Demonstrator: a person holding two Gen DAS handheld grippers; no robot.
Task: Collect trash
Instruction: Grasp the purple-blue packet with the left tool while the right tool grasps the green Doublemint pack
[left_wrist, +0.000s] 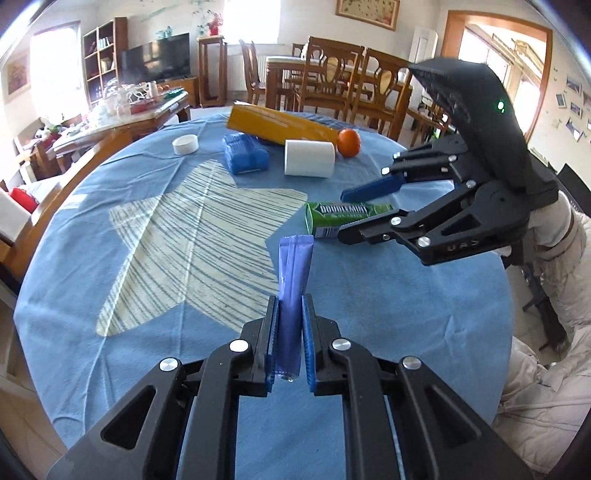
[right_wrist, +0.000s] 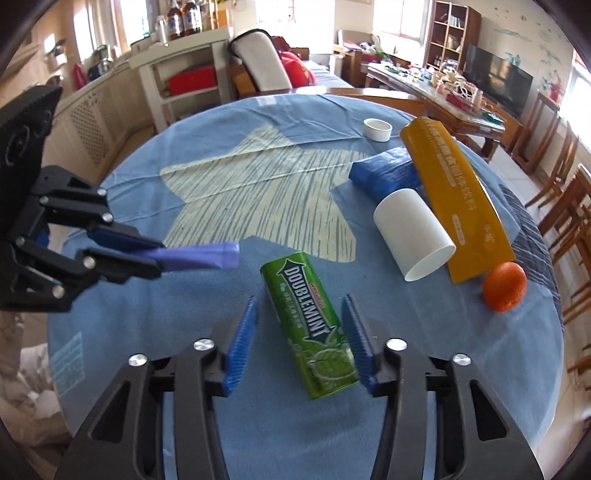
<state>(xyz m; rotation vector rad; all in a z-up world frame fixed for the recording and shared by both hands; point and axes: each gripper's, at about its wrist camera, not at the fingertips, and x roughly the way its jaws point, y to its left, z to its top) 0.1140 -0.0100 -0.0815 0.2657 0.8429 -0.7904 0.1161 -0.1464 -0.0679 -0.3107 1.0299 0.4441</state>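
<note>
Over the blue tablecloth (left_wrist: 155, 258) our left gripper (left_wrist: 290, 306) clamps a purple sachet (left_wrist: 293, 266); our right gripper (right_wrist: 299, 317) straddles the green gum pack (right_wrist: 306, 325), pads apart.

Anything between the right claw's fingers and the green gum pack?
No. In the right wrist view the gum pack lies between the right claw's fingers, with only bare tablecloth in the gaps on either side.

Desk (left_wrist: 110, 280) covered by blue cloth (right_wrist: 258, 424) with pale star print. Orange (right_wrist: 504, 286) near its edge. Television (left_wrist: 157, 61), bookshelf (left_wrist: 101, 55) and wooden chairs (left_wrist: 332, 77) stand behind.
</note>
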